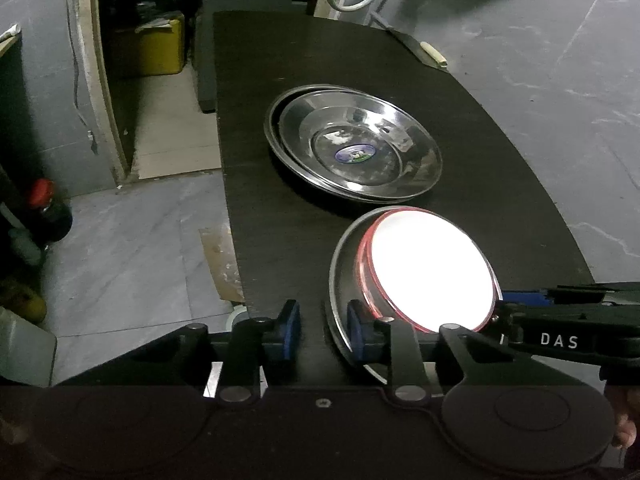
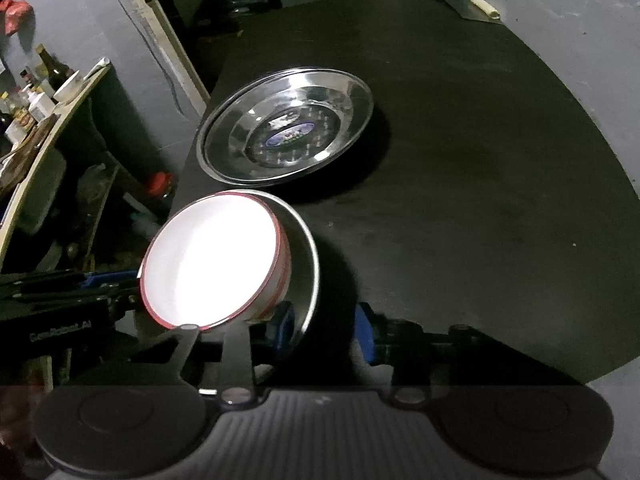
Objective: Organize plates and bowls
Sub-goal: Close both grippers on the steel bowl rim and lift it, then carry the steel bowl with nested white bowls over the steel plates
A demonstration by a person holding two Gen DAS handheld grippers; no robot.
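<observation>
While both tongs, left [image 1: 323, 330] and right [image 2: 325, 332], stand spread, each straddles the steel bowl [image 1: 340, 280] rim.

Left tool [image 1: 323, 330]: black linkage arms, silver pivot pins, blue finger pads [image 1: 292, 330], round black housing discs. Right tool [image 2: 326, 330]: same build, ribbed grey centre plate. White "DAS" lettering on its arm in the left view.

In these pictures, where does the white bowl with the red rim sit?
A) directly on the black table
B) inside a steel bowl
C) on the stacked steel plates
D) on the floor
B: the white bowl with the red rim sits nested inside a steel bowl, whose wall surrounds it.
</observation>
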